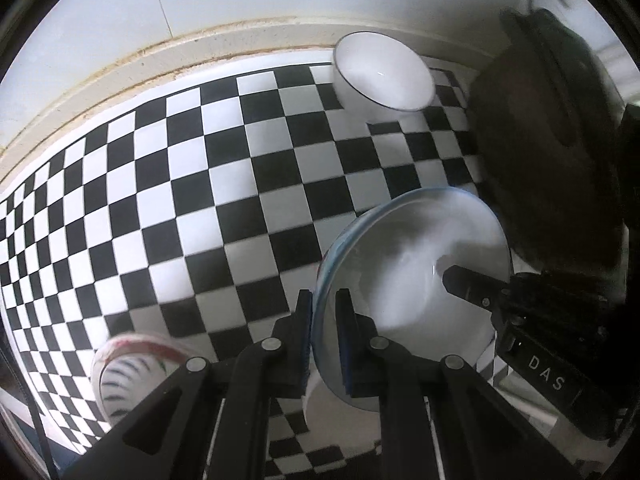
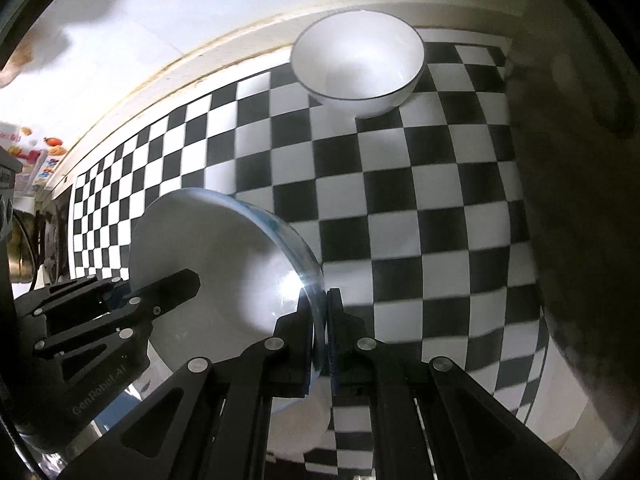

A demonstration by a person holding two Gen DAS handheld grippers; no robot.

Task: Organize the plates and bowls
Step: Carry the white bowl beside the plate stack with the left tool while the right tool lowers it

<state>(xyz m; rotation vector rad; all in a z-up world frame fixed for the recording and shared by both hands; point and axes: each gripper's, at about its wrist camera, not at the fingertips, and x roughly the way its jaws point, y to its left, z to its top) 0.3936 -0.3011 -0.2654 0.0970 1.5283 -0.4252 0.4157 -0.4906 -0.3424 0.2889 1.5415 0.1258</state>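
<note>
A white plate with a blue rim (image 1: 404,280) is held tilted above the checkered tabletop by both grippers. My left gripper (image 1: 323,312) is shut on its left rim. My right gripper (image 2: 319,312) is shut on the opposite rim of the plate (image 2: 216,264). Each gripper shows in the other's view: the right one (image 1: 480,292) and the left one (image 2: 120,308). A white bowl with a thin dark rim (image 1: 380,76) (image 2: 360,64) stands upright at the far edge of the table. A white dish (image 2: 300,420) lies under the plate.
A bowl with a red rim and striped side (image 1: 128,376) sits at the near left. A large dark object (image 1: 552,152) stands at the right, beside the white bowl. A cream wall ledge (image 1: 160,60) runs along the far edge of the checkered cloth (image 2: 400,200).
</note>
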